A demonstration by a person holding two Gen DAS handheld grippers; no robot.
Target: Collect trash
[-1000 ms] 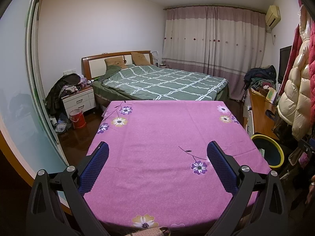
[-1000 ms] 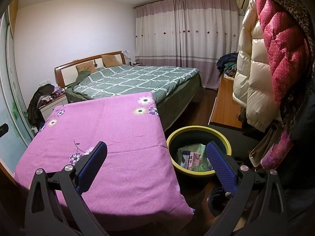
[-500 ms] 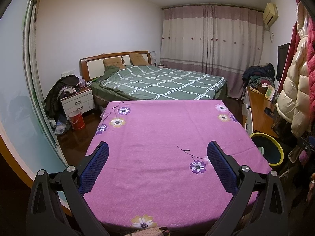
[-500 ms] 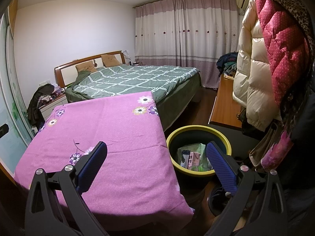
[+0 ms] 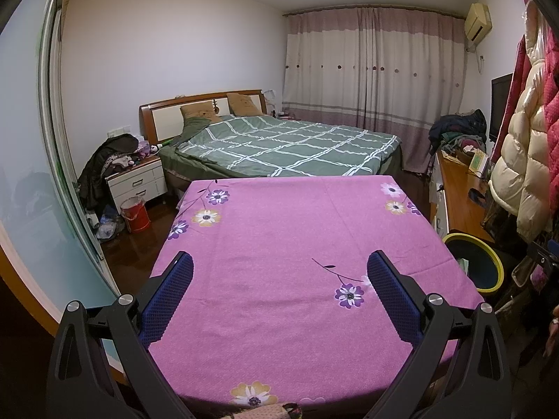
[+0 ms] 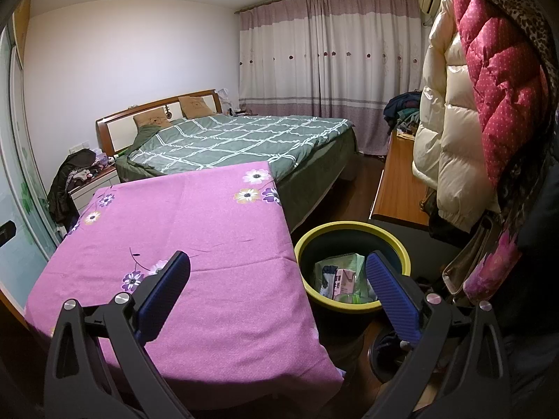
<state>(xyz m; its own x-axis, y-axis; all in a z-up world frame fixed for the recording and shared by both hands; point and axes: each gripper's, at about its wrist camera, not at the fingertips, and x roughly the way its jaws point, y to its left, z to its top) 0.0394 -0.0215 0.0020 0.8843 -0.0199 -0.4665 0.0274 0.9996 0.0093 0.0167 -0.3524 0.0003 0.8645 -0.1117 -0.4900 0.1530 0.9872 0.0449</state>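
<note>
A dark bin with a yellow rim (image 6: 349, 227) stands on the floor right of the pink-clothed table (image 6: 195, 230). Several wrappers and cartons (image 6: 340, 277) lie inside it. My right gripper (image 6: 277, 267) hangs open over the table's right edge, its right finger above the bin, nothing between the pads. In the left wrist view my left gripper (image 5: 279, 265) is open above the near half of the table (image 5: 279, 230), holding nothing. The same bin (image 5: 489, 255) shows at the table's right side.
A green checked bed (image 5: 286, 146) lies beyond the table. A nightstand (image 5: 136, 181) piled with clothes and a red bucket (image 5: 134, 213) are at the left. Puffy coats (image 6: 471, 104) hang close on the right beside a wooden desk (image 6: 398, 181).
The left wrist view has drifted slightly back and up, the table sitting a little lower in frame. The right gripper has not moved.
</note>
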